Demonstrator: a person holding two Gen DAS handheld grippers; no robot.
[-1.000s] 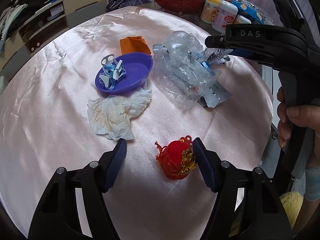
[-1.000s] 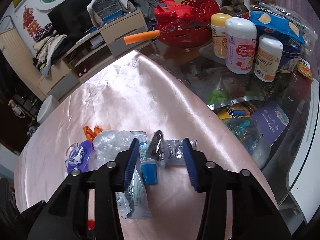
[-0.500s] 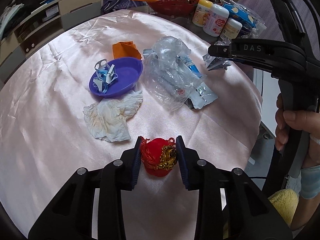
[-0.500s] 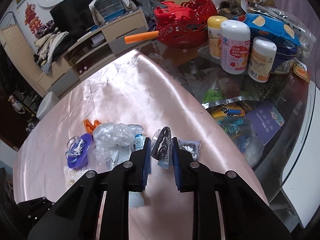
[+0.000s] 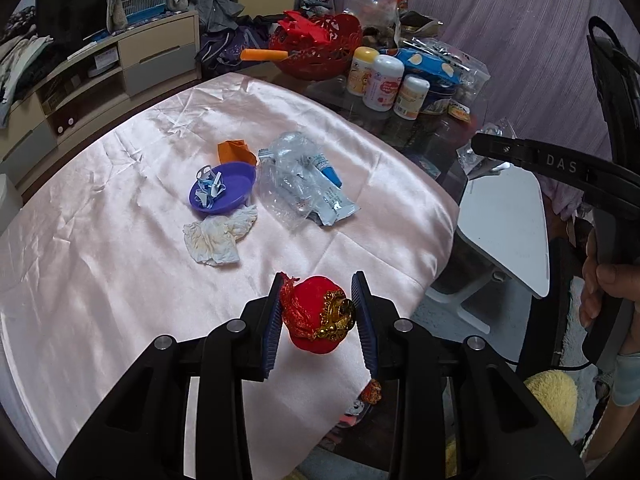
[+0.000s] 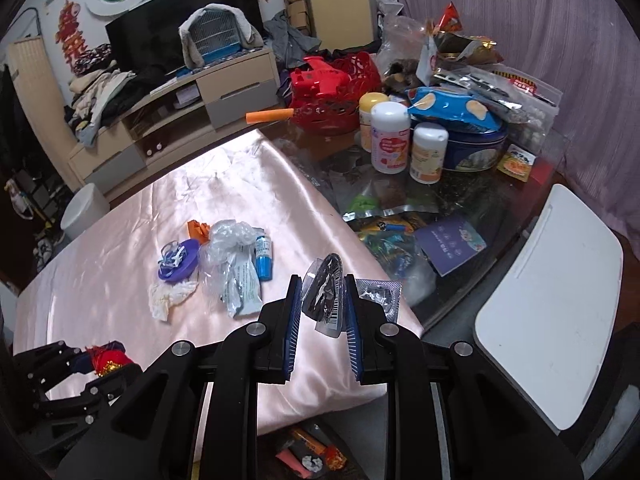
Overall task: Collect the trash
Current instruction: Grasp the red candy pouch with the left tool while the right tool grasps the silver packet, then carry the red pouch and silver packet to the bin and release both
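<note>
Pink tablecloth (image 5: pixel 100 240), purple dish (image 5: pixel 224 194) holding plastic scraps (image 5: pixel 209 190), crumpled tissue (image 5: pixel 218 236) beside

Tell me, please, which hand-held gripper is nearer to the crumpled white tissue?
Left. The left hand-held gripper sits just past the crumpled white tissue; the right hand-held gripper is over the table's far edge.

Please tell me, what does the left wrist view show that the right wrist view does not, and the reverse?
Only the left wrist view shows the person's hand on the right gripper's handle and a yellow plush object. Only the right wrist view shows the silver blister pack, the dark foil wrapper held by the right gripper, and the black television. Both show the purple plastic dish, the crumpled white tissue and the red and gold ornament in the left gripper.
</note>
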